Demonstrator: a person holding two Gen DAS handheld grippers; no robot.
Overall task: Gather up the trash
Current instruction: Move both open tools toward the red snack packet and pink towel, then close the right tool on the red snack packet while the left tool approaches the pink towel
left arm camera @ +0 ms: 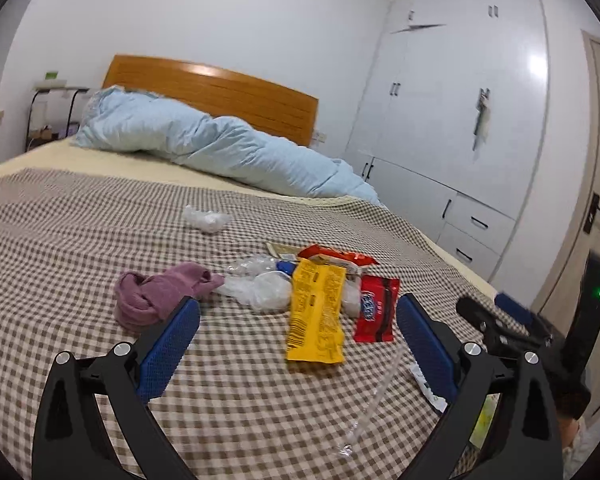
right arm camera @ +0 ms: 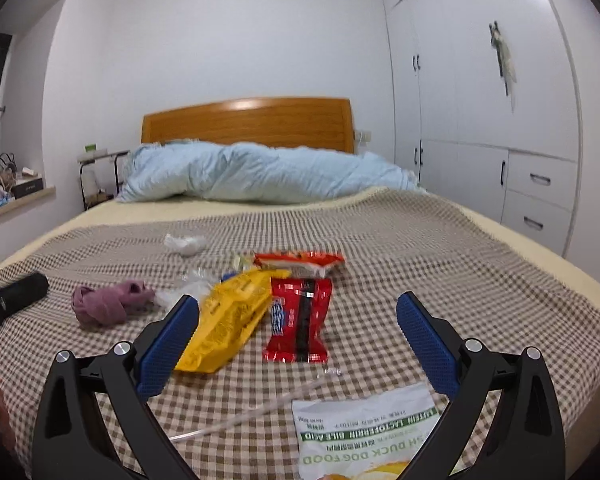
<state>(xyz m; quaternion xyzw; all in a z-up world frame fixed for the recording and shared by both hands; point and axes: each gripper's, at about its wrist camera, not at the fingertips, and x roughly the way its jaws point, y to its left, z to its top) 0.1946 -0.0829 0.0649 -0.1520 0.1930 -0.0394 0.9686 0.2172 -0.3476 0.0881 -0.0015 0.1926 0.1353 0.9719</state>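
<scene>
Notes, all placed relative to the yellow wrapper (left arm camera: 316, 312).

- Clear plastic piece (left arm camera: 266, 294) just left of it: its right edge is tucked under the wrapper; contents too faint to tell.
- Blue object (left arm camera: 286, 267) behind its top edge: mostly covered, kind unknown.
- Orange-red packet (left arm camera: 336, 260) behind it: print too small to read.
- White dog food bag (right arm camera: 364, 432) near and to the right of it: cut off by the bottom edge and by the right gripper's frame.
- Right gripper (left arm camera: 512, 316) far right of it: blurred, 1 blue pad showing, jaw stance unclear.
- Left-side shelf items (right arm camera: 4, 184) far behind: too small to identify.
</scene>
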